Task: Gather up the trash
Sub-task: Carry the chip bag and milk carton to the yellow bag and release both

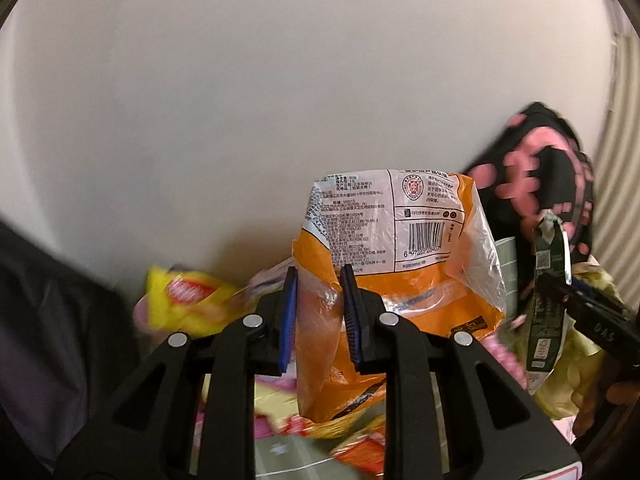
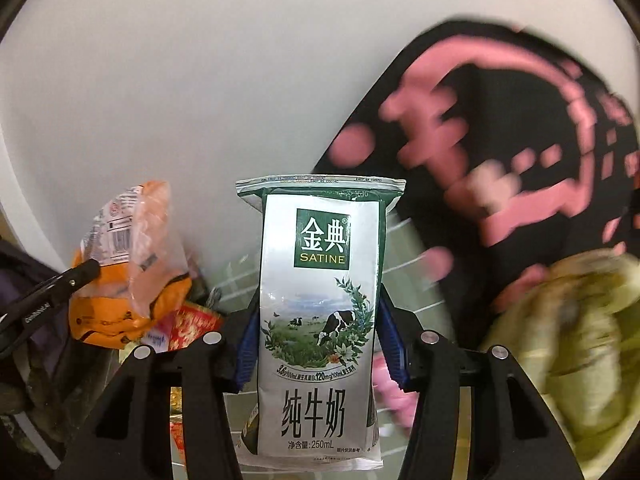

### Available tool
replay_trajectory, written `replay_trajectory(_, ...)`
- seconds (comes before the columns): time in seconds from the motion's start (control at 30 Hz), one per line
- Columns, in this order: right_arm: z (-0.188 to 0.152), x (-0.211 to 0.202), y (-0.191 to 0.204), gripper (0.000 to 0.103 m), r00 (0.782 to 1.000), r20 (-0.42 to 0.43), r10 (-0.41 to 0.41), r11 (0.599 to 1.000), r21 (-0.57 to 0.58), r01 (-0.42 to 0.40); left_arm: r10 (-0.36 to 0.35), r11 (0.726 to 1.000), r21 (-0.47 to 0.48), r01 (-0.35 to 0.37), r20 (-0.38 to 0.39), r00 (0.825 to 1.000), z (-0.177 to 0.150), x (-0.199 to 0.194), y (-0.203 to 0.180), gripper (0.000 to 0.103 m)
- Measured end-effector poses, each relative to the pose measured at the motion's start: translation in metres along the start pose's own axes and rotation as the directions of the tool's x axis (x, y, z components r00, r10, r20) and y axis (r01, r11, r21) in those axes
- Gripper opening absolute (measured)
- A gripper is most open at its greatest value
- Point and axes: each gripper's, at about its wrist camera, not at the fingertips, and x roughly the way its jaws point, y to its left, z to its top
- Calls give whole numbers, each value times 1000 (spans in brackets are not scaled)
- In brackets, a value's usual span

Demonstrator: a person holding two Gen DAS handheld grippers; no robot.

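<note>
An orange and clear snack bag (image 1: 400, 240) with a barcode label stands up between the blue pads of my left gripper (image 1: 320, 312), which is shut on its crumpled clear side. My right gripper (image 2: 320, 320) is shut on a green and white milk carton (image 2: 320, 280), held upright with a pad pressed on each side. The left wrist view shows the same carton (image 1: 548, 280) edge-on at the right. In the right wrist view the orange bag (image 2: 128, 264) hangs at the left.
A white wall fills the background. A black cloth with pink marks (image 2: 500, 140) rises at the right, beside a yellow-green cloth (image 2: 580, 340). A yellow packet (image 1: 180, 300) and a red packet (image 2: 192, 324) lie below on a pale lined surface (image 2: 404, 256). Dark fabric (image 1: 48, 320) sits at the left.
</note>
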Motion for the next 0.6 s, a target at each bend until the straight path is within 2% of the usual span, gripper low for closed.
replay_trajectory(0.13, 5, -59, -32, 49, 994, 71, -83, 996, 17, 82, -91, 994, 68, 89, 32, 995, 16, -10, -45, 20)
replay_trajectory(0.27, -4, -115, -71, 49, 971, 131, -202, 979, 48, 197, -212, 969, 140, 204, 43, 976, 27, -17, -100, 20)
replay_trajectory(0.33, -6, -134, -93, 49, 954, 153, -259, 966, 63, 253, -257, 953, 179, 246, 40, 966, 29, -19, -125, 20)
replay_trajectory(0.4, -7, -158, -117, 49, 926, 174, -334, 942, 87, 323, -311, 928, 223, 297, 29, 950, 29, -20, -156, 20)
replay_trajectory(0.47, -13, -166, -149, 49, 906, 182, -383, 923, 121, 366, -350, 908, 251, 335, 14, 937, 28, -19, -182, 20)
replay_trajectory(0.6, -23, -193, -186, 49, 870, 186, -456, 886, 189, 424, -412, 859, 311, 406, -47, 910, 20, -14, -234, 20)
